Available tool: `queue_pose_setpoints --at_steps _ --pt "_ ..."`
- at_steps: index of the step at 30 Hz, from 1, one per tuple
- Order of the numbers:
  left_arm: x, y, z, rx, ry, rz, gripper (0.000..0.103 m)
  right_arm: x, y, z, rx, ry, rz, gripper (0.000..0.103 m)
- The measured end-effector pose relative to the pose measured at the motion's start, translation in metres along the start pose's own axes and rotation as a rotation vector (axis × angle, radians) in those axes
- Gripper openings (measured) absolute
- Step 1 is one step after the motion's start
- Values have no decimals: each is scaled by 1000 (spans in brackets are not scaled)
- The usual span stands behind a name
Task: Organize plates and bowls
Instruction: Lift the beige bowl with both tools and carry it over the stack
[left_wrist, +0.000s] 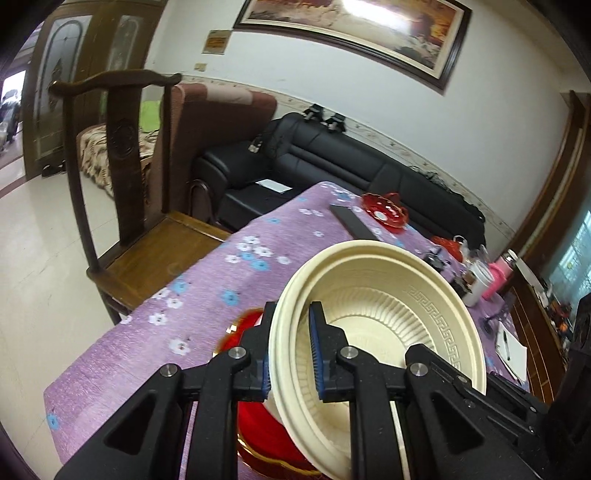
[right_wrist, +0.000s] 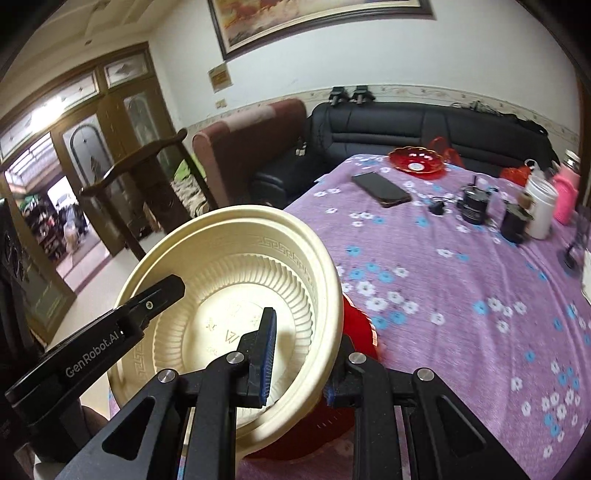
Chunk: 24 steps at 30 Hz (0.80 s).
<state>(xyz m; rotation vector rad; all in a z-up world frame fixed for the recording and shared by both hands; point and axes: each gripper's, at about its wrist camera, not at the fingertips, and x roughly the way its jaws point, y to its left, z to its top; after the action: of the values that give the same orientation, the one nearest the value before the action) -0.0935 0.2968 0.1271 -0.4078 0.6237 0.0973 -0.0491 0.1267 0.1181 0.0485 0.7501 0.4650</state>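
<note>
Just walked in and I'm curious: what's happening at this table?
A person is sorting dishes with handheld tongs. Both the left tongs and right tongs are clamped on opposite sides of the rim of a cream bowl, holding it tilted above a red dish on the purple tablecloth. Another red plate sits at the far end.

Setting: home living room. Black leather sofa (right_wrist: 424, 129) along the wall under a framed painting (right_wrist: 295, 18). Carved wooden chair (left_wrist: 125, 177) beside a table in floral purple cloth (right_wrist: 461, 295).
</note>
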Motion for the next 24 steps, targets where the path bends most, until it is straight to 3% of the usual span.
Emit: queue_pose_setpoints --at_steps 12,24 --pt "26 17 4 -29 48 4 15 35 4 4 -20 51 -24 23" --pt "22 2 -1 73 -19 111 15 46 6 -1 -28 72 -33 23"
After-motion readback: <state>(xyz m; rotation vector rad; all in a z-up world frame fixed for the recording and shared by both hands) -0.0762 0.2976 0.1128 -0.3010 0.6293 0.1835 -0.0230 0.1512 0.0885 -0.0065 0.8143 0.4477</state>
